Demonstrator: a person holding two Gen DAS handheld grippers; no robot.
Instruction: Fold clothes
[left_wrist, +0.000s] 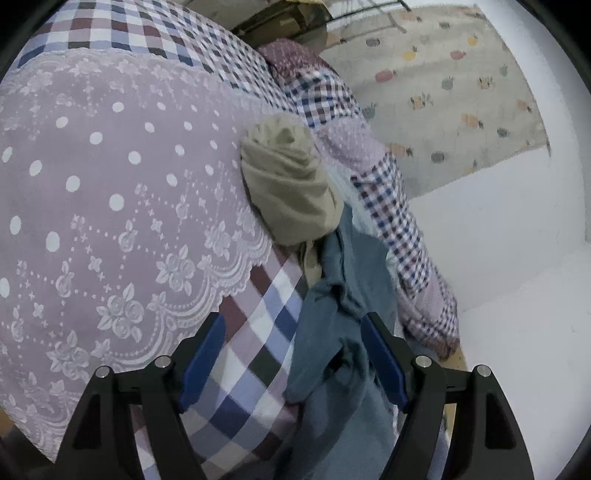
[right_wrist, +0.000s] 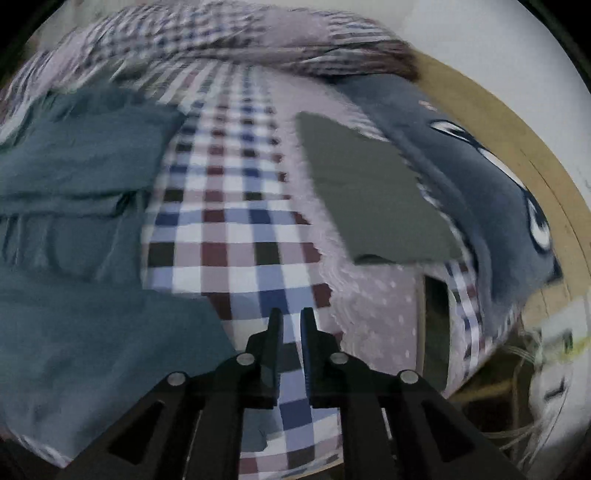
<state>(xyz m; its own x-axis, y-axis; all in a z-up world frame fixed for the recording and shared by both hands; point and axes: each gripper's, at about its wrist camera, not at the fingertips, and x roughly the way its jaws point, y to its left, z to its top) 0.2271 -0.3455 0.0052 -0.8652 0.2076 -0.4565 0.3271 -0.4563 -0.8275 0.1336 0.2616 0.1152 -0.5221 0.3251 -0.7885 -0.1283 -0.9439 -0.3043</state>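
A crumpled beige garment lies on the bed near its right edge. Below it a teal garment hangs bunched over that edge. My left gripper is open just above the bed, and part of the teal cloth lies between its blue fingers, close to the right one. In the right wrist view the teal garment spreads over the left of the bed. A flat olive-grey garment lies at centre right. My right gripper is shut over the checked cover, holding nothing.
The bed cover is lilac lace with checked bands. A fruit-patterned rug lies on the white floor beside the bed. A dark blue cloth with white eye prints lies along the wooden bed frame. Cables sit at lower right.
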